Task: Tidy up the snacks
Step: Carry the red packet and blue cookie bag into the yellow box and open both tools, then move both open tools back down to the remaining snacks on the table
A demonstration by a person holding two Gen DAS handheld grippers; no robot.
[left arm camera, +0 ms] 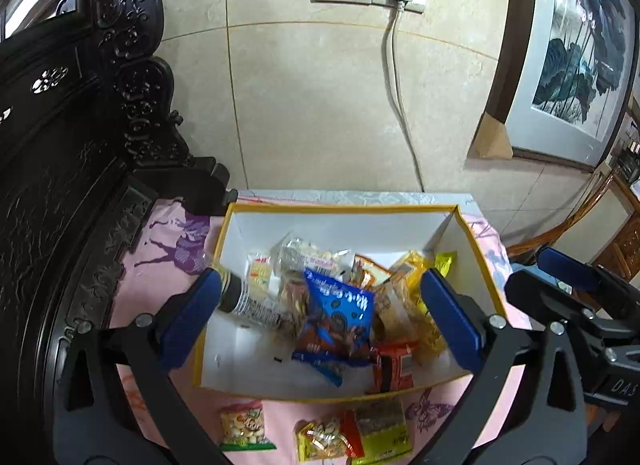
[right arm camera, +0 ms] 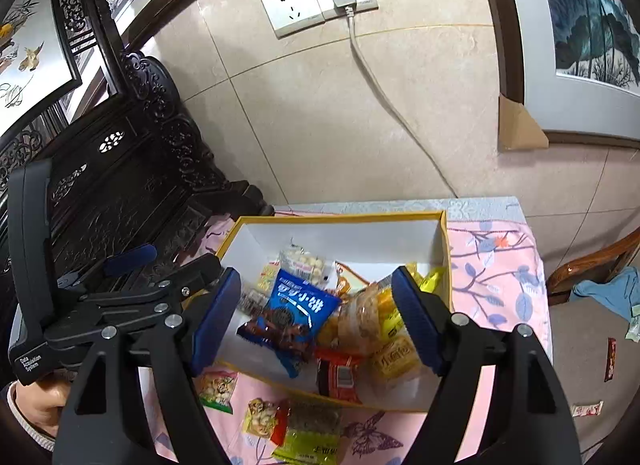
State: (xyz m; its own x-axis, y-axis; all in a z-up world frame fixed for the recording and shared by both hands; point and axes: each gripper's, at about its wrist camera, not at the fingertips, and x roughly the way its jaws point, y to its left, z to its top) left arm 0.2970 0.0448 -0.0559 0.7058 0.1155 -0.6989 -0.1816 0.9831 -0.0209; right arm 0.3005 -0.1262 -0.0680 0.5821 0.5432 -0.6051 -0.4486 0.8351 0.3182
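Observation:
A yellow-rimmed white box (left arm camera: 340, 209) (right arm camera: 340, 216) stands on a pink floral cloth. It holds several snack packets: a blue biscuit packet (left arm camera: 338, 315) (right arm camera: 298, 311), a dark striped packet (left arm camera: 252, 303), a red one (left arm camera: 394, 365) (right arm camera: 338, 373) and yellow ones (right arm camera: 394, 359). My left gripper (left arm camera: 320, 281) (right arm camera: 172, 265) hovers over the box, open wide, its pads touching nothing. My right gripper (right arm camera: 316, 281) is open too, above the box with no packet pinched; the left wrist view shows it at the right edge (left arm camera: 544, 277). Three packets lie outside, in front of the box: green-edged (left arm camera: 244, 425) (right arm camera: 216, 387), yellow-red (left arm camera: 324, 439) (right arm camera: 264, 417), green (left arm camera: 380, 433) (right arm camera: 308, 435).
Dark carved wooden furniture (left arm camera: 80, 185) crowds the left side. Behind is a tiled wall with sockets and a plugged cord (left arm camera: 396, 65). A framed painting (left arm camera: 580, 45) leans at the right. A wooden chair (right arm camera: 592, 265) and a seat with small wrappers (right arm camera: 586, 409) lie right. A person's hand (right arm camera: 36, 405) holds the left gripper.

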